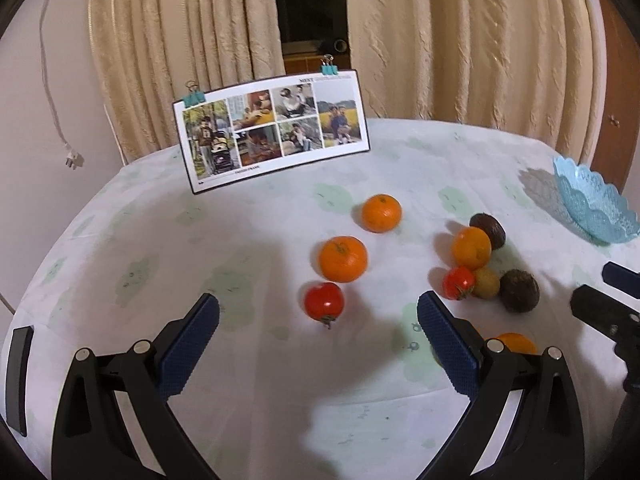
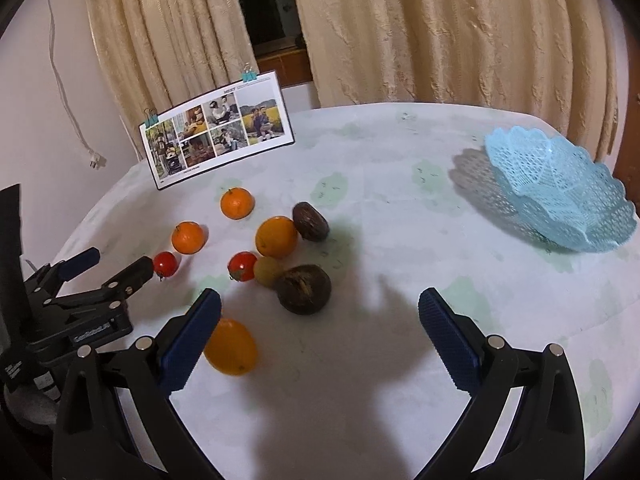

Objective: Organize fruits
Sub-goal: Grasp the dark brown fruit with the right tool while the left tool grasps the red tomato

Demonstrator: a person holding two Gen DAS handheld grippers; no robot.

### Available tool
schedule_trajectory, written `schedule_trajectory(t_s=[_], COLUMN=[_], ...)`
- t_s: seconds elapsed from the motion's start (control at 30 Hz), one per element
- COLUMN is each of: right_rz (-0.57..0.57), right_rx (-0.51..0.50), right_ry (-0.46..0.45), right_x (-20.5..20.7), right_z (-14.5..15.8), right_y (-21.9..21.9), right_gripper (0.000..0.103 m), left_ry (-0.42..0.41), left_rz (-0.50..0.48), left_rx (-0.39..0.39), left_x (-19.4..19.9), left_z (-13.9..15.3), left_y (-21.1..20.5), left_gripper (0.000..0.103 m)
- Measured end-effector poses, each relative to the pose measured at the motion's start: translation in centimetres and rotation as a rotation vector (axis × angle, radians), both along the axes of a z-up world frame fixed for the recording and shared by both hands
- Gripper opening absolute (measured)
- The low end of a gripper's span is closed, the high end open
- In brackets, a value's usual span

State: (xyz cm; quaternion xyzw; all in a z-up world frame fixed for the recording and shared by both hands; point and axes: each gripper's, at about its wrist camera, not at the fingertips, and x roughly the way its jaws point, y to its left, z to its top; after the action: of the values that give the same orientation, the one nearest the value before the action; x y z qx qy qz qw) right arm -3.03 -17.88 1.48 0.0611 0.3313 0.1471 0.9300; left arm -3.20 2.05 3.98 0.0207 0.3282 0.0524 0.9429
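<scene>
Loose fruit lies on a white tablecloth. In the left wrist view a red tomato [image 1: 324,302] sits just beyond my open left gripper [image 1: 318,300], with two oranges [image 1: 343,259] [image 1: 381,208] behind it. To the right cluster a third orange [image 1: 471,248], a second tomato [image 1: 459,282], a yellowish fruit [image 1: 487,282] and two dark brown fruits [image 1: 519,290]. My right gripper [image 2: 320,296] is open and empty, close to a dark brown fruit [image 2: 304,288]. An orange [image 2: 231,346] lies beside its left finger. The empty light-blue lace basket [image 2: 560,192] stands far right.
A photo board [image 1: 272,132] held by teal clips stands upright at the table's back left. Beige curtains hang behind the table. A cord with a plug [image 1: 74,160] dangles on the left wall. The table edge curves close below both grippers.
</scene>
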Motion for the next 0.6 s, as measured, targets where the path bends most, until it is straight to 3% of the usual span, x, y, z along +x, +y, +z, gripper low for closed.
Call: schedule_trajectory(t_s=[0.13,0.37,0.6], right_rz=[0.032,0.039,0.055], right_rx=[-0.012,0.004,-0.004], right_ry=[0.068,0.203,0.193], right_x=[1.9,5.4,5.2], right_z=[-0.9,-3.2,-3.1], right_y=[1.2,2.0,2.1], right_gripper=[0.077,0.053,0.041], left_ry=[-0.013,-0.006,0.052], left_rz=[0.002,-0.001,0.014], left_rx=[-0.002,-0.005,0.005], left_x=[-0.6,-0.8,0.9], left_z=[0.2,0.1,-0.8], left_y=[0.4,0.8,1.8], left_gripper=[0.098,0.098,0.098])
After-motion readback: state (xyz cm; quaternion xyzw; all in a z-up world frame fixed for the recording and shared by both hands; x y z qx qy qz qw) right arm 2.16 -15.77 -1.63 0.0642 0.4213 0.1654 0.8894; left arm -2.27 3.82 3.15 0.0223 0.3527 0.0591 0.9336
